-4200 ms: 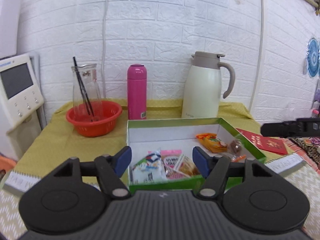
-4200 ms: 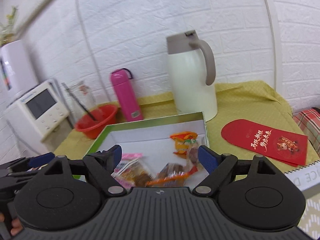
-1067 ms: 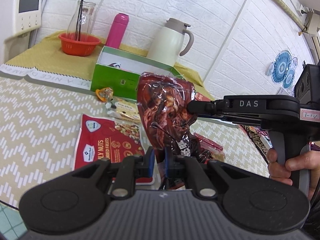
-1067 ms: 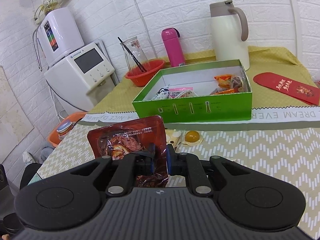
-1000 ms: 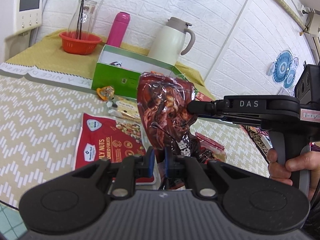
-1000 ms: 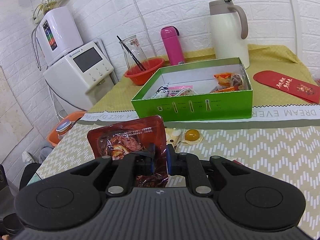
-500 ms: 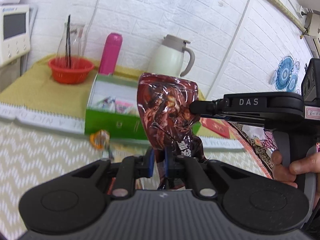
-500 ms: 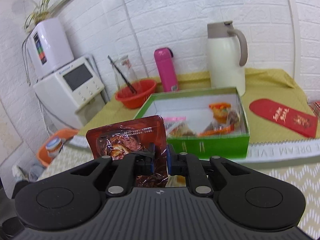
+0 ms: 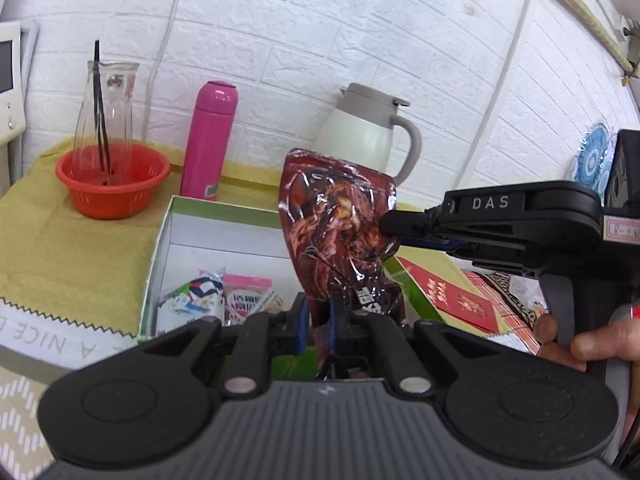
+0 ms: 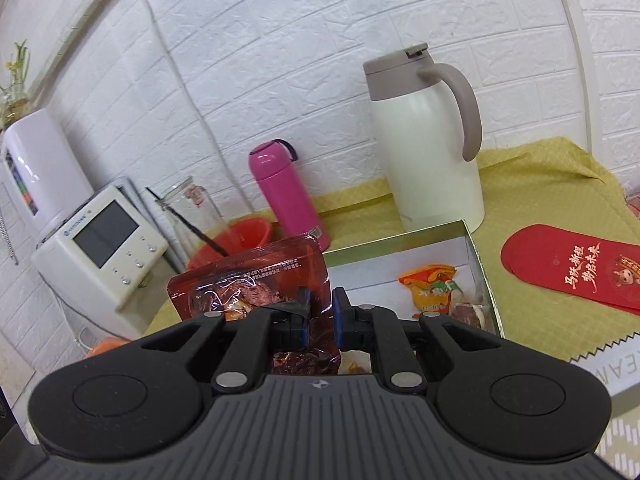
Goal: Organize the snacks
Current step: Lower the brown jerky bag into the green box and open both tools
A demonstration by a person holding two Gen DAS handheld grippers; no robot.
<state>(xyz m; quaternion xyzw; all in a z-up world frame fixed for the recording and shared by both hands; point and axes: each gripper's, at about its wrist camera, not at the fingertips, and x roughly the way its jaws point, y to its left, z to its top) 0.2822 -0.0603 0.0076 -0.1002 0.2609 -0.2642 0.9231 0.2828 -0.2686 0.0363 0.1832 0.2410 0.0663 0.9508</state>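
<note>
Against the white brick wall [image 10: 280,60], a cream thermos jug [image 10: 426,148], pink flask [image 10: 286,200] and glass carafe [image 9: 106,112] standing in an orange basket [image 9: 112,184] occupy the yellow-clothed desk [image 9: 60,248], with a red envelope [image 10: 572,268] lying flat.

snack pouch [image 9: 338,216]: glossy, crinkled clear-and-brown plastic film, clamped between both tongs
left gripper [image 9: 318,322]: matt black plastic, ribbed grey body, blue pads
right gripper [image 10: 320,314]: same matt black plastic, blue pads, bright metal pivot pins
box [image 9: 160,240]: beyond the tongs, card, shiny green outside, plain white inside
flask [image 9: 208,140]: smooth pink satin finish
jug [image 10: 432,152]: smooth cream body, matt beige lid and handle
carafe [image 9: 105,112]: clear glass
basket [image 9: 112,184]: glossy orange plastic
cloth [image 10: 540,184]: yellow woven fabric
envelope [image 10: 572,268]: right of the tongs, smooth red paper
</note>
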